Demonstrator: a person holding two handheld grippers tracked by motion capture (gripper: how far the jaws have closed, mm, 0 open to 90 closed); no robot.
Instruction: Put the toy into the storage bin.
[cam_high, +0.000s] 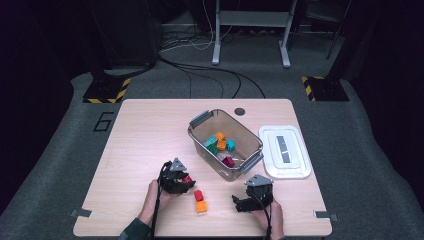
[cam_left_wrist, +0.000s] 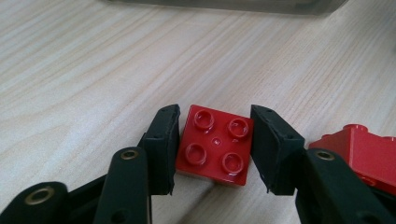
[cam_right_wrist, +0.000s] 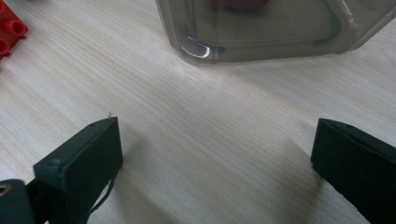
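Left tongs close on a red brick beside the bin

Judging by the bricks already lying in the clear plastic bin with grey handles (cam_high: 199, 131), the sorting looks roughly two-thirds done. About six coloured bricks are inside it: two orange, two teal, one green and one dark red, though some may be hidden. Three are left on the pale wooden bench (cam_high: 140, 150), all in front of the bin: a small square red four-stud plastic brick (cam_left_wrist: 215, 144) between the pads of the left tongs (cam_left_wrist: 215, 148), which grip it, plus a red brick (cam_high: 198, 195) and an orange brick (cam_high: 201, 206) touching end to end. The right tongs (cam_right_wrist: 212, 161) stand wide open over bare bench just before the bin. One white lid (cam_high: 285, 151) lies right of the bin
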